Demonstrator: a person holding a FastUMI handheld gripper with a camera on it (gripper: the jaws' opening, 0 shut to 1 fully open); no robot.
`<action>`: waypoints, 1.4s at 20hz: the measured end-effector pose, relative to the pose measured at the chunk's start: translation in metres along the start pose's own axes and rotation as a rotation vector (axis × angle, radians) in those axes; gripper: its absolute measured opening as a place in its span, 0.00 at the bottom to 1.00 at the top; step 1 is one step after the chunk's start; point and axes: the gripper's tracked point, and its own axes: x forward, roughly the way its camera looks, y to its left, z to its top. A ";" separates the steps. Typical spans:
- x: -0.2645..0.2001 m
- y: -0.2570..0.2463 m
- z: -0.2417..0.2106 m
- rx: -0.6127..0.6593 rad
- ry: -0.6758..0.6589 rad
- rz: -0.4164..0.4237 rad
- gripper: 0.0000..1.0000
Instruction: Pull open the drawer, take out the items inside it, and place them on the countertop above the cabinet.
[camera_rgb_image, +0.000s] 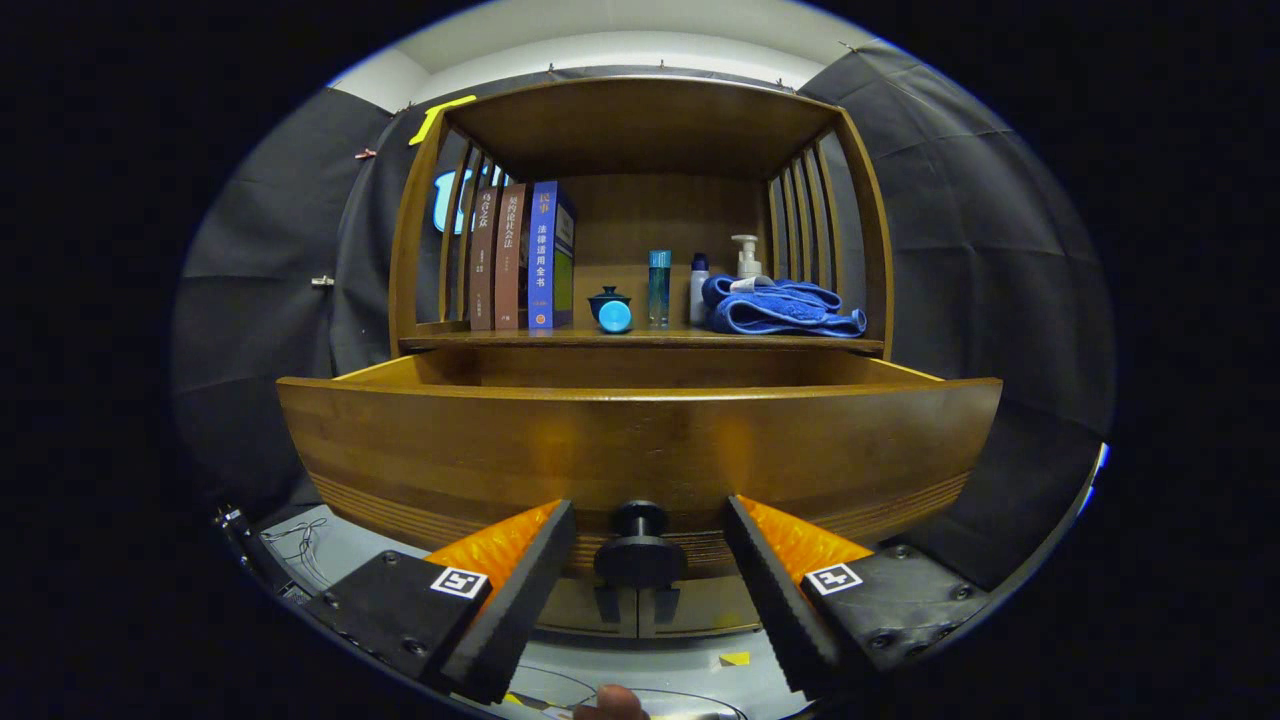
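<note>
Wooden drawer (640, 440), front curved and glossy, stands pulled out below the countertop (640, 341); gripper (648, 560) fingers spread apart, flanking its black knob (640, 545) without touching.

Camera riding on the tool (640, 570), low and close to the pulled-out drawer (640, 450), facing the cabinet head-on, shelf at 12 o'clock, fingers spread flanking the knob (640, 545).
</note>
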 end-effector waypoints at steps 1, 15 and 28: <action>0.004 0.001 0.003 -0.007 -0.001 -0.002 1.00; 0.057 0.002 0.012 -0.010 0.037 -0.010 1.00; 0.062 0.004 0.010 0.034 0.068 0.000 1.00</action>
